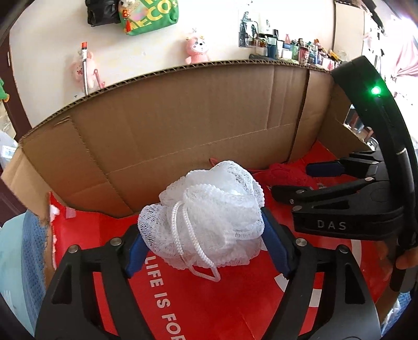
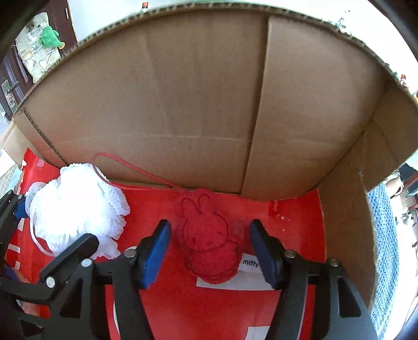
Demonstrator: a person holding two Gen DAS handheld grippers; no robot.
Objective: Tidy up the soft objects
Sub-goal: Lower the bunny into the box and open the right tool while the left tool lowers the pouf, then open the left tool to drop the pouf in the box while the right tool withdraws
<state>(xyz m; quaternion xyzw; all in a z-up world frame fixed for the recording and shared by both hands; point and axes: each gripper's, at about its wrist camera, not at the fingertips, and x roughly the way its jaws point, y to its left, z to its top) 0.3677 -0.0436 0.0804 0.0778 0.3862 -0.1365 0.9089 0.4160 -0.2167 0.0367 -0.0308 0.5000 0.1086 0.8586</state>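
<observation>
Blue-padded fingers (image 1: 277, 248) of our left gripper (image 1: 206, 251) fill the near edge of the left wrist view, spread apart on either side of the white mesh bath puff (image 1: 209, 217); the puff sits between them on the red printed sheet (image 1: 183, 300), brushing both pads, so we cannot tell whether any pressure remains on it. A white cord loop (image 1: 203, 269) hangs from the puff toward the camera. In the right wrist view our right gripper (image 2: 209, 253) stands likewise parted, its pads clear of the red plush rabbit (image 2: 209, 240), which lies between them on the same sheet, resting partly on a white label reading "miffy" (image 2: 249, 264). No contact shows between these pads and the rabbit. To the left of the rabbit we see the puff again, near it but apart. Behind the rabbit a thin red string (image 2: 125, 167) loops up against the rear wall of the cardboard box (image 2: 196, 91), which encloses both items; a side wall closes the right. Beyond the box rim, in the left wrist view, pink plush toys (image 1: 197, 51) and a green bag (image 1: 151, 15) hang on a pale wall.
</observation>
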